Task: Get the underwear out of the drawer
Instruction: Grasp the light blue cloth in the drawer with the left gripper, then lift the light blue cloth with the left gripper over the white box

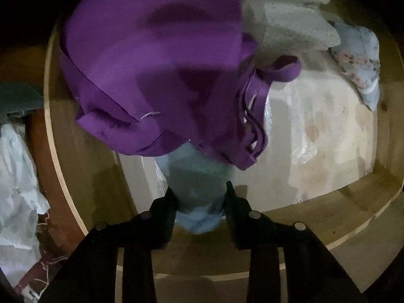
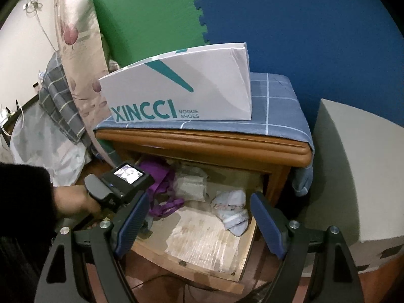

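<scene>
The wooden drawer (image 2: 189, 265) is pulled out. Inside it, a purple garment (image 1: 156, 70) lies partly over a light blue piece of underwear (image 1: 199, 176). My left gripper (image 1: 200, 189) points down into the drawer and is shut on that light blue cloth, which bunches between its black fingers. In the right wrist view the left gripper's body (image 2: 121, 184) shows with a hand on it, its fingertips hidden. My right gripper (image 2: 199, 202) hangs open above the drawer's front with nothing between its fingers. A pale floral piece of underwear (image 2: 232, 207) lies at the drawer's right.
A greyish folded cloth (image 1: 290, 25) lies at the back of the drawer, on a stained paper liner (image 2: 207, 237). A white shoe box (image 2: 181, 88) stands on the nightstand's blue checked cover (image 2: 277, 116). A grey block (image 2: 353, 176) stands to the right.
</scene>
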Tool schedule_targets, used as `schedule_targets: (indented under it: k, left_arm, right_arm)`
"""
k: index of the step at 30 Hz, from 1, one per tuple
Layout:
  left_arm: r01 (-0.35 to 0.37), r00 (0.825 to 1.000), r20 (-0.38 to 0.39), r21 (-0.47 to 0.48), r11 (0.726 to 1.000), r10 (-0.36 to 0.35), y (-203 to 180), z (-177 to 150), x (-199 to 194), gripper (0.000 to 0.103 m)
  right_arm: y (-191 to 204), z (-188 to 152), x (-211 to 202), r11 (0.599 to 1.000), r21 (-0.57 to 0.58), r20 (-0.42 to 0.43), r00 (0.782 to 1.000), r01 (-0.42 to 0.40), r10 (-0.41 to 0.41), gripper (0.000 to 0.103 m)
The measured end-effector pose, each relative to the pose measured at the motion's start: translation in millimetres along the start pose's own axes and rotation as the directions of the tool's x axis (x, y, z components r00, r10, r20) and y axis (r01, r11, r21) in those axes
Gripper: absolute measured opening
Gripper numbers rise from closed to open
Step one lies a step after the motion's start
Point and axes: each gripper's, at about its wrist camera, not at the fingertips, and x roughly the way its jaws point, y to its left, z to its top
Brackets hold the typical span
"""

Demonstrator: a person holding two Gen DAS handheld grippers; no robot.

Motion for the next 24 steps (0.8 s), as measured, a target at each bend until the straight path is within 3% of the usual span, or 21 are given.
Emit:
schedule_targets:
  k: [4, 8, 12, 15, 18, 24]
  left_arm:
    - [0.055, 0.992, 0.116, 0.02, 0.998, -0.057, -7.2, -23.3, -26.3, 0.026]
    - [0.199, 0.949, 0.255, -0.036, 0.979, -0.184, 4.6, -58.5, -74.5, 0.025]
    - [0.268, 0.909, 0.336, -0.018, 0.963, -0.246, 12.6, -91.0, -111.8, 0.025]
    - [0.277, 0.886, 0.386, 0.001, 0.961, -0.256, 7.8, -107.0, -140.6, 0.025]
    - [0.242, 0.864, 0.449, 0.031, 0.97, -0.23, 3.1, -122.9, -167.3, 0.025]
    - [0.13, 0.787, 0.601, 0.059, 0.99, -0.139, -2.1, -153.7, -216.5, 0.025]
  right_arm:
    - [-1.4, -1.9, 3.3, 1.0, 0.004, -0.012, 1.0, 0.006, -0.006, 0.084]
    - [-2.3, -3.6, 11.6, 1.0, 0.007, -0.04, 0.999, 0.01, -0.01, 0.084]
    - [-0.2, -6.8, 22.7, 1.0, 0.001, -0.076, 0.997, 0.021, -0.021, 0.084]
    - [3.1, -9.6, 30.8, 0.999, -0.016, -0.107, 0.994, 0.032, -0.034, 0.084]
    - [7.8, -13.0, 36.9, 0.998, -0.042, -0.127, 0.991, 0.042, -0.047, 0.084]
    - [14.2, -18.7, 50.9, 0.995, -0.079, -0.174, 0.983, 0.053, -0.066, 0.084]
